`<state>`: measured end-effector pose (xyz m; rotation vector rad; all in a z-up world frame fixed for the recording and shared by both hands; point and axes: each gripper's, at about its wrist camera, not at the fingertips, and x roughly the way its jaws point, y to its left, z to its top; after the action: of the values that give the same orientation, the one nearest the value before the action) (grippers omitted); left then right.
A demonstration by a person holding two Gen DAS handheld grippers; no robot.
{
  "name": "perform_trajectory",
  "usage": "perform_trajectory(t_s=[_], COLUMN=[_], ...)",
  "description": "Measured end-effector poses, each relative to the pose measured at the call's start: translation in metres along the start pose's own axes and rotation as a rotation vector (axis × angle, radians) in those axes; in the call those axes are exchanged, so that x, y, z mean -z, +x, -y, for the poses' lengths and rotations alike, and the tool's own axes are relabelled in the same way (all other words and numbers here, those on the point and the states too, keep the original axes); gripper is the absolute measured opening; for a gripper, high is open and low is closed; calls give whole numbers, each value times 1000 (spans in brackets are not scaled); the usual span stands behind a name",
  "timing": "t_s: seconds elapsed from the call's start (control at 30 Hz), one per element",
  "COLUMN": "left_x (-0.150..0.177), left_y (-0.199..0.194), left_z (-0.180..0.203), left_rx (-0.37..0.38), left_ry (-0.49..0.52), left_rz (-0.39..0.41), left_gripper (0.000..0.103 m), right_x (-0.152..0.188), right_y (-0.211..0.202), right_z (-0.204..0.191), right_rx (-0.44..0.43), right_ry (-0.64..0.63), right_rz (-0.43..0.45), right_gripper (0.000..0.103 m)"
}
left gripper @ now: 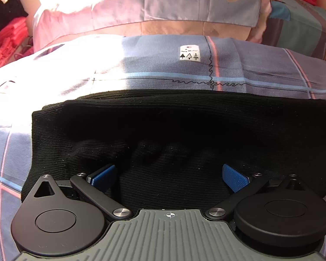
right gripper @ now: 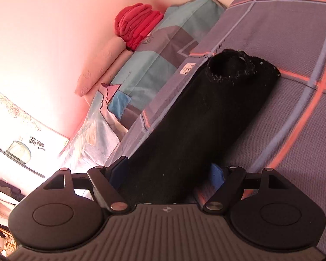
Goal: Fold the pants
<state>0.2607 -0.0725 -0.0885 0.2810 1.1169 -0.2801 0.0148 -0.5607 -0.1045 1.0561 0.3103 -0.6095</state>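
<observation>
Black ribbed knit pants [left gripper: 184,126] lie on the bed's checked purple-blue sheet [left gripper: 163,65], just on the near side of its small white tree-print label [left gripper: 190,52]. One pair shows, with one open cuff [right gripper: 230,67] at the far end. Two tools work it: the left hand-held gripper [left gripper: 169,176] and the right hand-held gripper [right gripper: 169,171], each with blue pads spread apart around bunched cloth. To fold well, I'd close both on matching edges, then lift evenly.
</observation>
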Motion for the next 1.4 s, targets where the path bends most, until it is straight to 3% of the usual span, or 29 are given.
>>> perform_trajectory(t_s=[0.07,0.2,0.27,0.37,0.47,1.2,1.23,1.33,1.4], left_x=[-2,-9,-9,-10,-11,-10,-10,-10,-9], left_y=[0,-2,-2,-2,-2,-3,-3,-3,-3], left_z=[3,14,18,20,19,16,16,17,18], left_rx=[-19,-79,-98,-106,-101,-89,-90,-95,-97], left_ry=[3,33,53,70,64,63,63,64,64], left_rz=[-13,-32,-30,-30,-34,-30,-29,-28,-28], left_gripper=[103,103,103,103,103,103,103,103,103], right_x=[4,25,28,22,24,27,28,29,25], right_y=[0,-1,2,3,5,2,2,2,0], right_z=[-6,-38,-43,-39,-42,-43,-44,-45,-42], right_rx=[12,70,99,108,133,137,148,203,197], right_ry=[3,-260,-319,-239,-255,-302,-312,-353,-343], right_rz=[9,-73,-78,-54,-45,-26,-23,-14,-22], right_gripper=[87,87,85,79,76,76,74,45,39])
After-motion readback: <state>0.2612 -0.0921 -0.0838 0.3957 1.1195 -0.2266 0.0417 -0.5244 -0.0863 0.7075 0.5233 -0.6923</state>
